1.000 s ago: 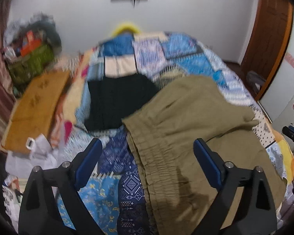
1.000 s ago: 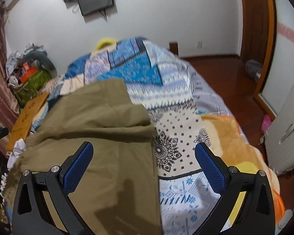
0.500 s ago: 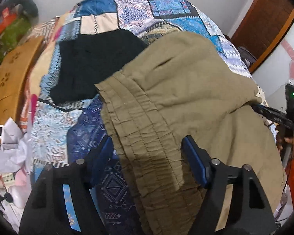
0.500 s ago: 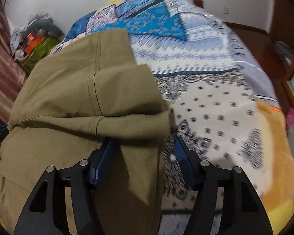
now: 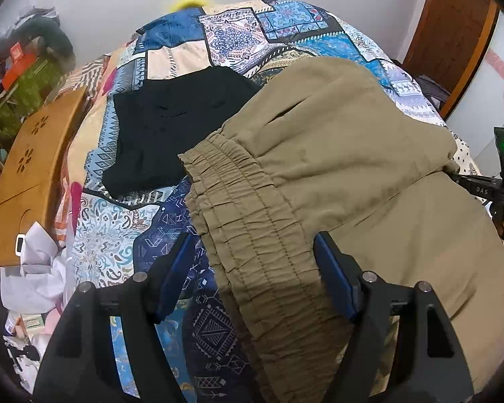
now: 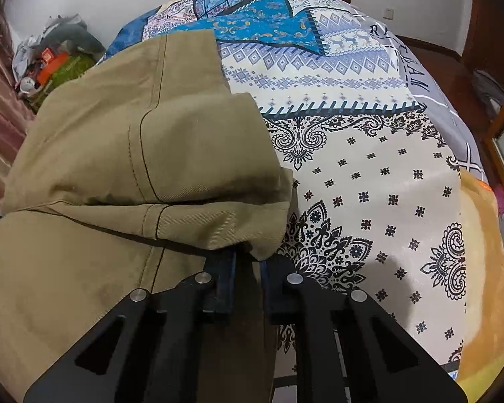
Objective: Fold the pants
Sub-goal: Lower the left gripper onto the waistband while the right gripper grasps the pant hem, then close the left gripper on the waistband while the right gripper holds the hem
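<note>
I note the olive pants lying on the patchwork bed, my right gripper clamped on the folded leg edge, my left gripper spread open astride the waistband, presumably to pinch it

The right gripper is clamping a folded edge of the olive pants, its blue-padded fingers sitting nearly together with fabric between them. The pants are lying folded over on the patterned quilt, covering its left portion. A cluttered pile is sitting against the wall at far left.
</note>
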`<state>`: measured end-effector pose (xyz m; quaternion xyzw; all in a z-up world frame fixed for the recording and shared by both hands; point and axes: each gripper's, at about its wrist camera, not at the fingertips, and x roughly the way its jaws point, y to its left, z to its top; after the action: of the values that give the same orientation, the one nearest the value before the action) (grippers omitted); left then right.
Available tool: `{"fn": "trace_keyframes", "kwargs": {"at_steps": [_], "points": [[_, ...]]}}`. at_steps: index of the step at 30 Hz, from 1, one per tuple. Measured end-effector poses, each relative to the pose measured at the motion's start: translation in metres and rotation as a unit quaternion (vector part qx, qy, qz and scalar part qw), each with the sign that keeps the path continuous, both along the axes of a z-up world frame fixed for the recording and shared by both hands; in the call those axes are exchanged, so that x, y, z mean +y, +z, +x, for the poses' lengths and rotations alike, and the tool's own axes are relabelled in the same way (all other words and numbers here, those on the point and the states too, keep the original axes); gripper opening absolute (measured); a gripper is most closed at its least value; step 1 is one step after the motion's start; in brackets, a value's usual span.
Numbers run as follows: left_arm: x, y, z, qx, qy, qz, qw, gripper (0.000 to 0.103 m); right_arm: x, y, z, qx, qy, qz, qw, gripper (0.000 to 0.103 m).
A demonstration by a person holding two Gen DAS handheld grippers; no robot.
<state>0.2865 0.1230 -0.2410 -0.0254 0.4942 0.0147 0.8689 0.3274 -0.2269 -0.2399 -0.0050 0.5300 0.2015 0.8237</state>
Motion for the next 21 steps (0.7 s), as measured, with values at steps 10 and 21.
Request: {"fn": "trace_keyframes", "kwargs": {"at_steps": [10, 21], "points": [[0.012, 0.004, 0.005, 0.027, 0.013, -0.045, 0.9985, 0.074, 0.008, 0.015, -0.007, -0.016, 0.014, -0.052, 0.998, 0.012], [0.018, 0.034, 0.023, -0.021, 0.011, -0.023, 0.9995, 0.084, -0.007, 0.071, -0.017, -0.101, 0.004, -0.001, 0.995, 0.055]]}}
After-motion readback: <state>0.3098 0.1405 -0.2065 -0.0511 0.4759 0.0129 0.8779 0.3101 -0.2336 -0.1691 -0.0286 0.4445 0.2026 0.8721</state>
